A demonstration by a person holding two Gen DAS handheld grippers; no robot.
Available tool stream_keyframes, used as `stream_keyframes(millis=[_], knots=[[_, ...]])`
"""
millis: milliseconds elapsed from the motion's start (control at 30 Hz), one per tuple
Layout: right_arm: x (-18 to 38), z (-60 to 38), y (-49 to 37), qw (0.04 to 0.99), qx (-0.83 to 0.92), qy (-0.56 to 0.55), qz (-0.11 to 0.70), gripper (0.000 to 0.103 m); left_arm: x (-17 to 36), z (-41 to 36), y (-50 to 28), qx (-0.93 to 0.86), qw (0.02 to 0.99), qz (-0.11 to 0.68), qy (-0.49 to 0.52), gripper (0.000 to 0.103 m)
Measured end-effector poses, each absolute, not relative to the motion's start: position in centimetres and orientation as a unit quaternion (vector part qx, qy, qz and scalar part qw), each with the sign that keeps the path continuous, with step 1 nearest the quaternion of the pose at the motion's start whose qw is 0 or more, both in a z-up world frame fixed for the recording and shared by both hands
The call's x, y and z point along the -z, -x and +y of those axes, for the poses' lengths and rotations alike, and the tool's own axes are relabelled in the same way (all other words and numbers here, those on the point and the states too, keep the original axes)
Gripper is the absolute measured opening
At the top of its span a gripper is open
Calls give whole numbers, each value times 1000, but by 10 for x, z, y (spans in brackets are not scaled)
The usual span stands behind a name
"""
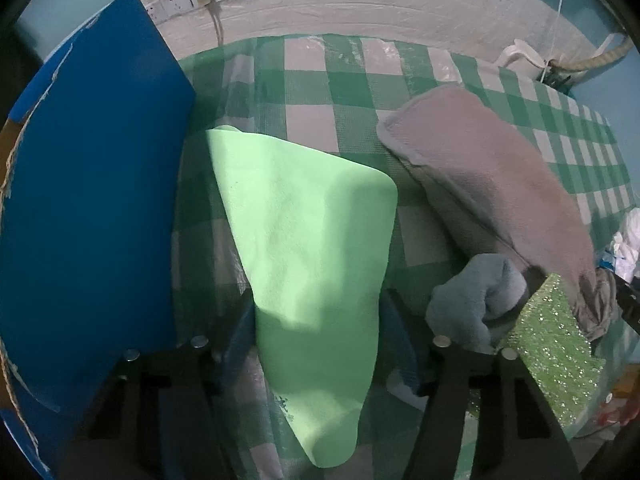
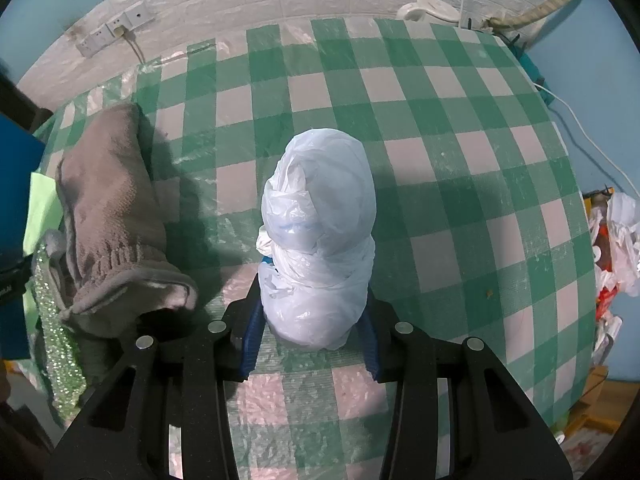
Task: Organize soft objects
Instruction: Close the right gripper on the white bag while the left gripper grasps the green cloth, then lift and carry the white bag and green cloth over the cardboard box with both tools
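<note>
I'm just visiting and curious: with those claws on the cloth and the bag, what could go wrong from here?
The right claw squeezes only the bottom of the white plastic bag bundle; slippery plastic might slide out or unwrap. The left claw straddles the light green cloth beside the blue box, so lifting could drag the cloth along the box or tug the checked tablecloth.

Three cloths (image 1: 312,240), one plastic bundle (image 2: 320,232), one glitter sheet (image 1: 556,344).
</note>
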State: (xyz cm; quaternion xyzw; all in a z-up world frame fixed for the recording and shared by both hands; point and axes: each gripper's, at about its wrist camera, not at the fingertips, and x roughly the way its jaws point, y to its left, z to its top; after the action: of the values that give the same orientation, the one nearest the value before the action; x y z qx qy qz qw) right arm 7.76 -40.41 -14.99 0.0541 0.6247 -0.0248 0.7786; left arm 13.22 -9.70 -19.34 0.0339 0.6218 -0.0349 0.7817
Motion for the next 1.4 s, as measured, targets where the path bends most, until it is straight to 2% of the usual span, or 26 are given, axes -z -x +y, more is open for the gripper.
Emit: stream_keyframes(millis=[133,233,300,400,467,933,1400], knots=[[146,-403,-78,780,21,-56,623,41,190,-94,-131,30,787,615,-41,53],[144,-399,-78,781,21,-56,622,41,181,-94,-124,24,791,610,-42,42],[144,-398,-78,780,20,-55,623,41,180,-91,-116,16,795,605,-41,28],[144,-398,-77,780,20,-56,623,41,173,-94,-110,9,797,602,-40,14],[144,-397,-77,781,20,-54,622,41,170,-89,-108,8,798,601,-36,10],[128,-389,-77,792,11,-48,608,41,150,-90,-89,14,807,590,-23,9],[93,-364,-72,811,-21,-20,584,41,119,-99,-69,34,832,552,-54,9]])
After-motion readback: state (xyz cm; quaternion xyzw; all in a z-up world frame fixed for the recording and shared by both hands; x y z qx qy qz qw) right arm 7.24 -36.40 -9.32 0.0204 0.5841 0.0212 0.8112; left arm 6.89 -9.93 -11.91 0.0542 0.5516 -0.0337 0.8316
